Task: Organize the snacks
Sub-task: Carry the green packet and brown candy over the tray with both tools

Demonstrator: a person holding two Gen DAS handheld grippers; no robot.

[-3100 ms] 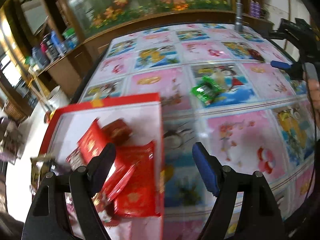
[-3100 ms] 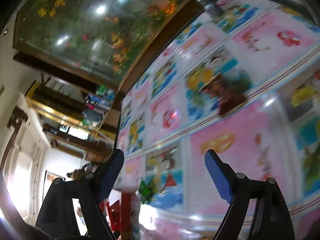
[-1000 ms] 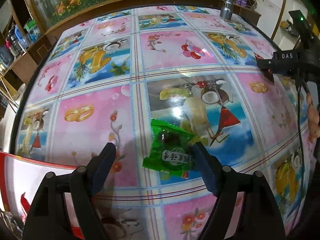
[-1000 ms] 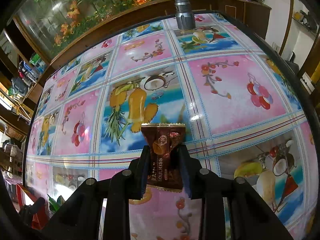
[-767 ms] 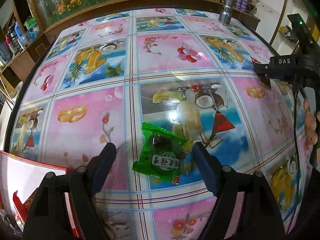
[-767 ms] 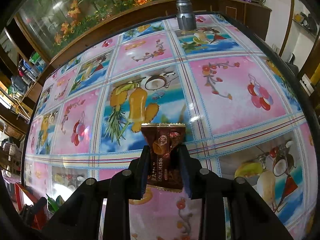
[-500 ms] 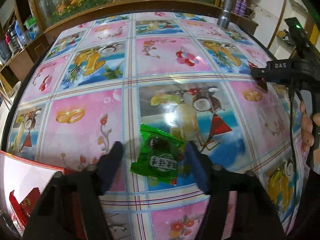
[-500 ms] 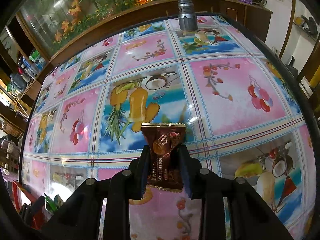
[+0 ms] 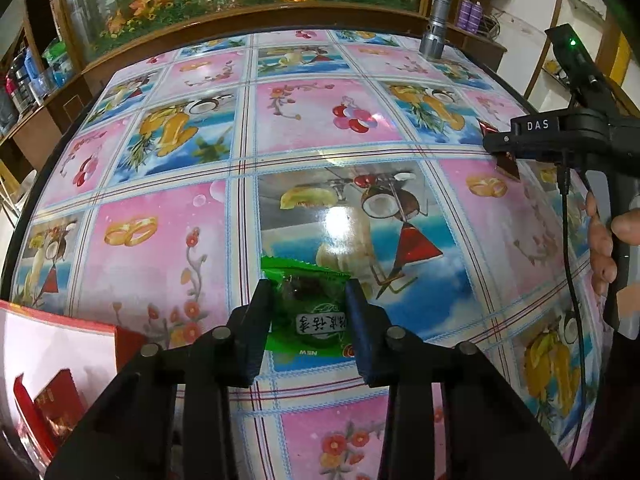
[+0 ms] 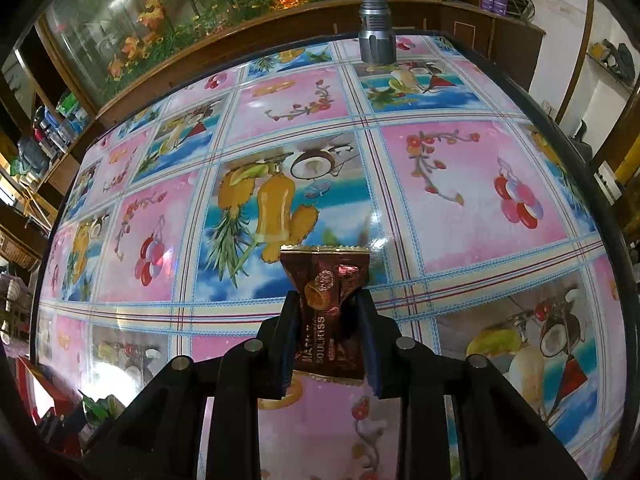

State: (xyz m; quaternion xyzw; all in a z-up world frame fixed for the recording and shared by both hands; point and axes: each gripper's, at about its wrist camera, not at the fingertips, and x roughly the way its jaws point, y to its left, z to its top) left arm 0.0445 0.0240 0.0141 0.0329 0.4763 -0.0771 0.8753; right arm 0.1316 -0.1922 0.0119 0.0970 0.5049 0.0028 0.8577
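Jaws clamped: left gripper [image 9: 308,312] on green plastic candy packet [image 9: 308,312], right gripper [image 10: 329,322] on brown foil chocolate wrapper [image 10: 326,300]. Next, probably carried to red cardboard box [image 9: 60,344].

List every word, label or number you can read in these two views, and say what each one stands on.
"DAS": white letters on the black right gripper, seen from the left wrist view.
"NSW": small print, upside down, on the green plastic snack packet in the left gripper.
White characters on that green packet: upside down, not readable.
"...OULKISS": partly hidden lettering on the brown foil snack wrapper in the right gripper's fingers.
Gold print on the red packet: too blurred.
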